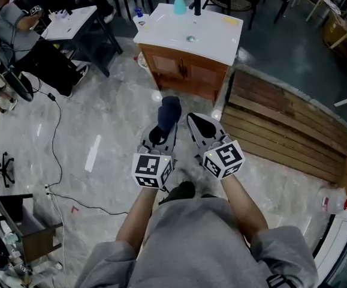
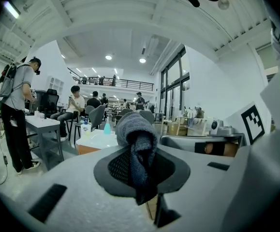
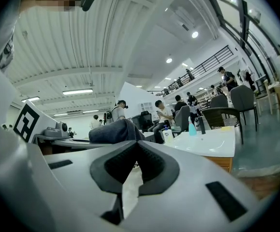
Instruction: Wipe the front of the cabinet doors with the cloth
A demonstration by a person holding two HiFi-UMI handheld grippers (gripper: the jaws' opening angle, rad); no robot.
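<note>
While the left tool point(image 2: 138, 153) has its jaws clamped on a dark blue cloth point(image 2: 134, 125) that bunches up above them, the right tool point(image 3: 136, 145) just beside it has its jaws pressed together on nothing. Both hang over the marble floor point(image 1: 110, 131), apart from the wooden cabinet doors point(image 1: 188, 72) under a white sink top point(image 1: 212, 38) carrying a blue bottle point(image 1: 179, 3).

Marble floor point(image 1: 110, 122) bears the cabinet point(image 1: 188, 72); wooden boards point(image 1: 281, 125) beside it; black cable point(image 1: 54, 155) at left.
</note>
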